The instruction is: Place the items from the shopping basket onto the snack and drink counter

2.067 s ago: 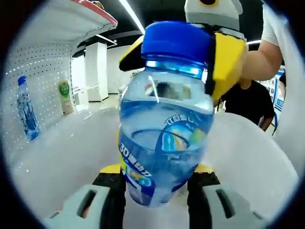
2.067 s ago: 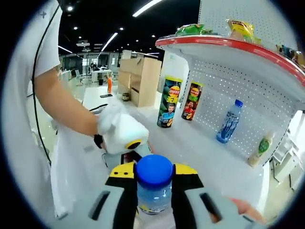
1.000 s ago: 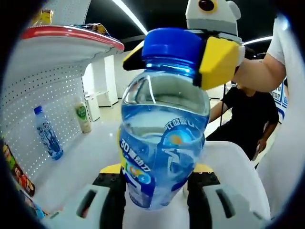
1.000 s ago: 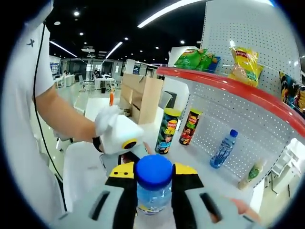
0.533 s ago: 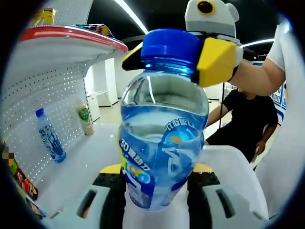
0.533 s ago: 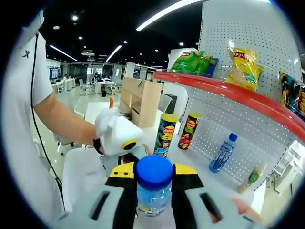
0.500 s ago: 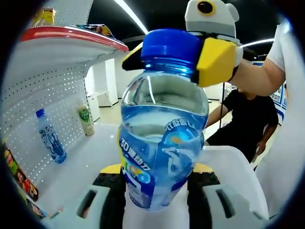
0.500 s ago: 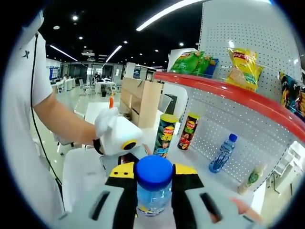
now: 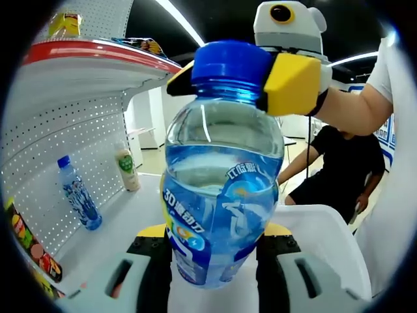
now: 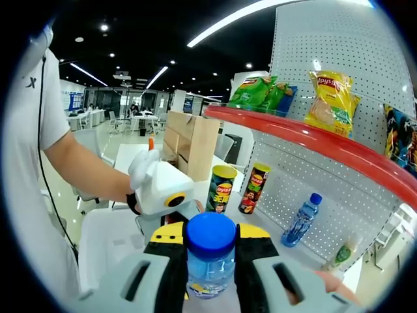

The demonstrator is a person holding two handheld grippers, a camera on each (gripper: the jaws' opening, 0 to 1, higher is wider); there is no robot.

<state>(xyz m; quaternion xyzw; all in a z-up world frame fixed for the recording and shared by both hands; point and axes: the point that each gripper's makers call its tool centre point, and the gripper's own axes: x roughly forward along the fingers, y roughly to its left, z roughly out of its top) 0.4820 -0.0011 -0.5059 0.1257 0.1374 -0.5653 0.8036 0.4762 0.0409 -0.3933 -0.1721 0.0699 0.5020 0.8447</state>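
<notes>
A clear water bottle [image 9: 221, 195] with a blue cap and blue label stands upright between my left gripper's [image 9: 214, 246] black-and-yellow jaws, which are shut on its body. My right gripper [image 9: 238, 77] reaches in from the right, its yellow jaws shut around the bottle's neck just under the cap. In the right gripper view the blue cap [image 10: 210, 242] sits between my right gripper's [image 10: 210, 257] jaws, and the left gripper's white body [image 10: 163, 192] shows behind it in a gloved hand. The white counter shelf [image 9: 111, 215] lies to the left, below the bottle.
On the counter stand a small blue bottle [image 10: 300, 218], a green-and-white bottle [image 10: 340, 254] and two chip cans [image 10: 221, 189]. A red-edged upper shelf [image 10: 313, 140] carries snack bags [image 10: 332, 98]. A person in black [image 9: 339, 156] sits behind. A cardboard box [image 10: 189, 134] stands further back.
Both views have shifted along the shelf, so the shelf items sit differently in the picture. The bottle stays held by both grippers as before.
</notes>
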